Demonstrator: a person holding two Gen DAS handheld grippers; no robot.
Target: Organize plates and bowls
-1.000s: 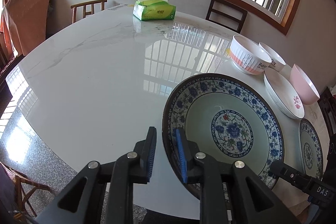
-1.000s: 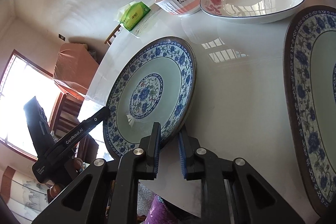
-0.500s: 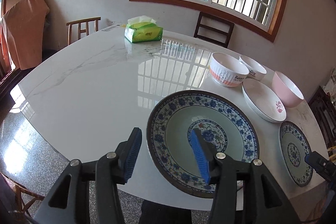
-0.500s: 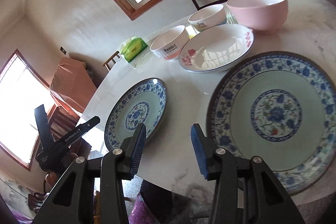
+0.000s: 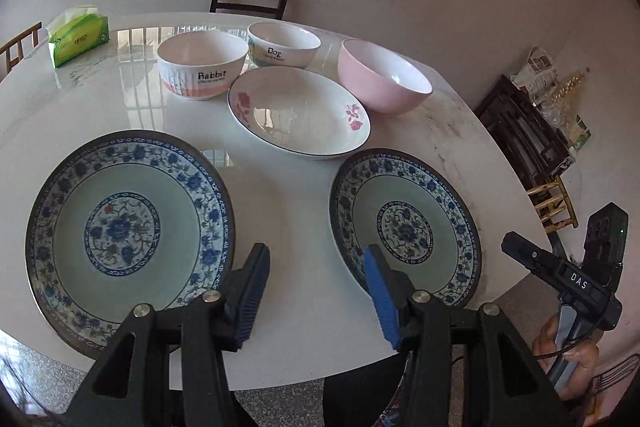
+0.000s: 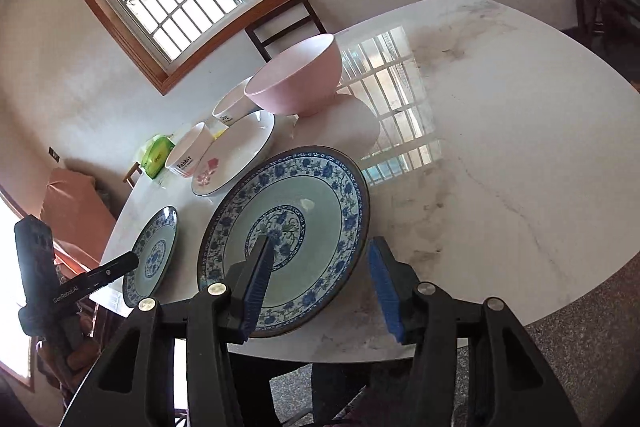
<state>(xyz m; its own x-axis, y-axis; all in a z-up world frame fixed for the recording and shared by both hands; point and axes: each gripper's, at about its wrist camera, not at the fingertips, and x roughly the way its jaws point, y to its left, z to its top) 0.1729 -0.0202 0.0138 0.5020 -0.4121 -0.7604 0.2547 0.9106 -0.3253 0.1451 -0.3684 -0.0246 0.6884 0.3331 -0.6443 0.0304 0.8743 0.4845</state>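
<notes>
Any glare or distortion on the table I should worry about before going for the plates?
Left wrist view: window glare streaks the table behind the Rabbit bowl; plates sharp. Right wrist view: bright grid reflection right of the pink bowl; fisheye bends the table edge and window.

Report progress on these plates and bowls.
Done: nothing stacked yet. In hand: nothing; left gripper and right gripper have just been opening, empty. Left: big blue plate, small blue plate, flowered plate, Rabbit bowl, Dog bowl, pink bowl, all unstacked on the table.
</notes>
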